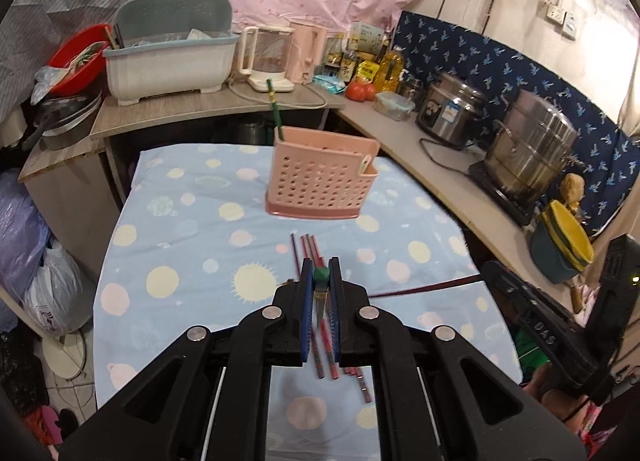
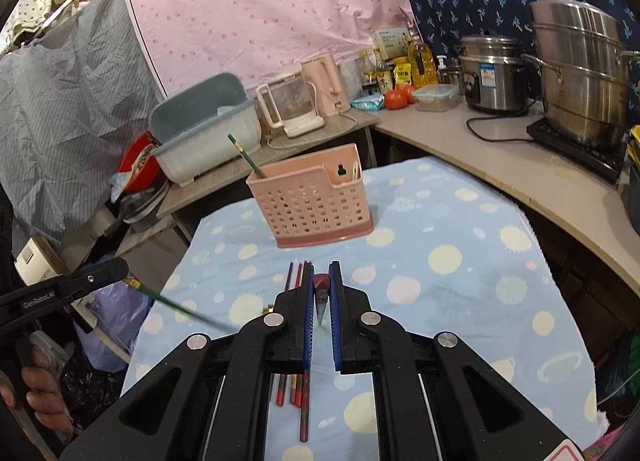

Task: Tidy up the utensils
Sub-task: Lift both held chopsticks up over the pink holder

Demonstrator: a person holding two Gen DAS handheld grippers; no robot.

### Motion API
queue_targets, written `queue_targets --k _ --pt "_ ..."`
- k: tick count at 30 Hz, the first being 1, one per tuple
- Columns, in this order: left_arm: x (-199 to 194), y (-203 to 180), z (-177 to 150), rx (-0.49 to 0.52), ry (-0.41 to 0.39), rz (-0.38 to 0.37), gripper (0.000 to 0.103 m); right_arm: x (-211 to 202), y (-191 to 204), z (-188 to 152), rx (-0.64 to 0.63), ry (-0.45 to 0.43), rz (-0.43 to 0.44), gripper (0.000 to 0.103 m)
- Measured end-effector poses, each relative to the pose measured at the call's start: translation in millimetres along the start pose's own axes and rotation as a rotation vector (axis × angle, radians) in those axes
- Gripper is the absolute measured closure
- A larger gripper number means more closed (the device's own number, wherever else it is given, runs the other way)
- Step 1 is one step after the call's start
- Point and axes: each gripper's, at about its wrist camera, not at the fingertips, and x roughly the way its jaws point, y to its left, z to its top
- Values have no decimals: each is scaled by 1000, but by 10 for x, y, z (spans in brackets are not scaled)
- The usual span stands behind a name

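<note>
on the desk (image 1: 168, 245), covered with a pale blue cloth printed with yellow and pink dots, a pink perforated holder (image 1: 322, 181) stands upright toward twelve o'clock in both wrist views. one green chopstick (image 1: 275, 111) leans out of its left compartment, tilted toward eleven o'clock. a loose bundle of red and dark chopsticks (image 1: 306, 251) lies flat on the cloth between the holder and the cameras, running roughly twelve to six o'clock and partly hidden under the tongs.

the left tongs (image 1: 321, 275) are nearly closed, pinching a green chopstick (image 1: 321, 276) seen end-on between the blue pads; in the right wrist view its blurred green shaft (image 2: 188, 311) runs from the left tongs at nine o'clock toward the centre. the right tongs (image 2: 321, 281) are likewise narrow, clamped on a dark red chopstick (image 2: 321, 282) seen end-on; in the left wrist view a dark red shaft (image 1: 424, 288) reaches in from three o'clock, probably this same stick, though blur makes that unsure.

a hand (image 2: 40, 393) grips the left tool's handle at eight o'clock in the right wrist view.

beyond the desk, a counter carries a grey-blue dish rack (image 1: 172, 49), a clear kettle (image 1: 268, 57), a pink jug (image 1: 308, 49), bottles, tomatoes (image 1: 360, 91), a rice cooker (image 1: 452, 109) and a stacked steel steamer pot (image 1: 532, 145).
</note>
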Motion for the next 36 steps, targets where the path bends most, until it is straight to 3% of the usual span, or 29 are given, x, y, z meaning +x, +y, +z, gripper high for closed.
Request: queue_targets --k 7,16,27,36 --pt "-129 -197 202 41 -51 -27 96 -14 15 129 -4 -26 8 96" --pt "-51 -276 660 59 -126 10 96 59 5 406 -12 -65 7 95" --pt "105 -383 1555 79 -274 56 96 357 -46 1325 -10 -188 -10 96" --pt "362 -206 2221 35 -363 102 96 834 -91 2012 0 -249 -46 96"
